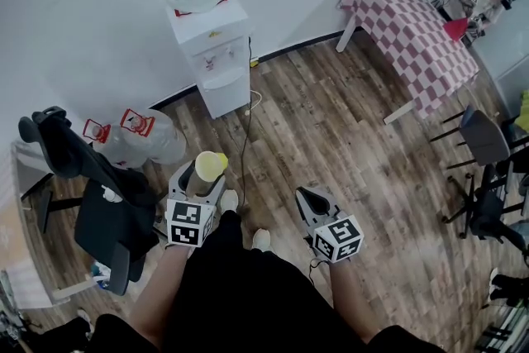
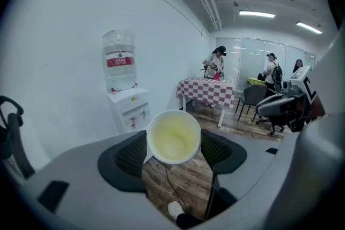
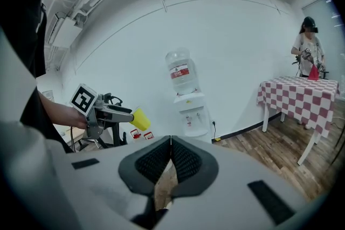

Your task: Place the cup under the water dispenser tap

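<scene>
Two grippers: left gripper (image 1: pixel 205 176) pinches the yellow cup (image 2: pixel 173 136) (open mouth facing its camera); right gripper (image 3: pixel 170 151) is pressed together, empty. The water dispenser (image 1: pixel 213 54) stands well apart, against the wall (image 1: pixel 74 29).

The floor (image 1: pixel 331 136) is brown wooden planks, filling the middle and right of the head view. At the upper middle, against the white wall, a white water dispenser (image 1: pixel 216 62) stands on it with a big bottle on top. Left of that, by the wall, two spare water jugs (image 1: pixel 153 136) with red caps sit on the boards side by side. A thin cable (image 1: pixel 245 140) runs down the planks from the dispenser. At the upper right, a table (image 1: pixel 413 37) under a red-and-white checked cloth stands on white legs. Dark chairs (image 1: pixel 483 140) stand at the right edge, and a black chair (image 1: pixel 111 215) at the lower left. Two light shoes (image 1: pixel 261 240) rest on the boards at the lower middle.
</scene>
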{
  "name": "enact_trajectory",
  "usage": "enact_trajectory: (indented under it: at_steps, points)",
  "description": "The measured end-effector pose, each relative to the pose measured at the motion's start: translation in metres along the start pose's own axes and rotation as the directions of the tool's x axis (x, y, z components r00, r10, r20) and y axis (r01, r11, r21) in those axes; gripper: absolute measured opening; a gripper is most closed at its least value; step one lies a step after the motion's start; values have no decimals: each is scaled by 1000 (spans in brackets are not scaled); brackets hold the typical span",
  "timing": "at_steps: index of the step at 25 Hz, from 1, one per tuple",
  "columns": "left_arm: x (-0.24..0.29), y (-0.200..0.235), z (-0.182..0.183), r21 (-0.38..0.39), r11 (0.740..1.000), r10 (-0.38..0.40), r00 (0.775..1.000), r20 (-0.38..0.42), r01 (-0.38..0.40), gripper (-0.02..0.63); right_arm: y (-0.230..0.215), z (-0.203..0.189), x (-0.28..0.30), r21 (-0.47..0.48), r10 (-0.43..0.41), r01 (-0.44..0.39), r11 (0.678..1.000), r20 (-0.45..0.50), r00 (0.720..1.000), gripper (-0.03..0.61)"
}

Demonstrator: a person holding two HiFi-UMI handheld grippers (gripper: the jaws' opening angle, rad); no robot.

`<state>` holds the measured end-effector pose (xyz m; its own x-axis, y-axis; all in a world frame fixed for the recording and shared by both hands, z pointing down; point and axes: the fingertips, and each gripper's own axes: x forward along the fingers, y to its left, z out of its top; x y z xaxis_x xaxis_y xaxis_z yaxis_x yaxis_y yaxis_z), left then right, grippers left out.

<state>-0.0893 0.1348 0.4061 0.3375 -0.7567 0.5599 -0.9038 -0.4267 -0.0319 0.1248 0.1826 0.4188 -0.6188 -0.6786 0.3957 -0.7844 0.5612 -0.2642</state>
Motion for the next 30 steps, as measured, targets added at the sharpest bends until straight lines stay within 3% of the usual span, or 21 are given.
enact_trajectory:
  at_steps: [16,22,30]
  points:
    - [88,97,52,-2,996,-94,995,28,94,322,-13,79,111,-28,-62,62,998,0,998,21]
    - [109,132,44,-21,992,-127,992,9,127,322,-6,85,149,-24,-76,75,997,-35,997,21]
    - [137,166,24,-86,987,-140,990,-27,138,322,7,88,196,-39,-31,28,999,-90,995,21]
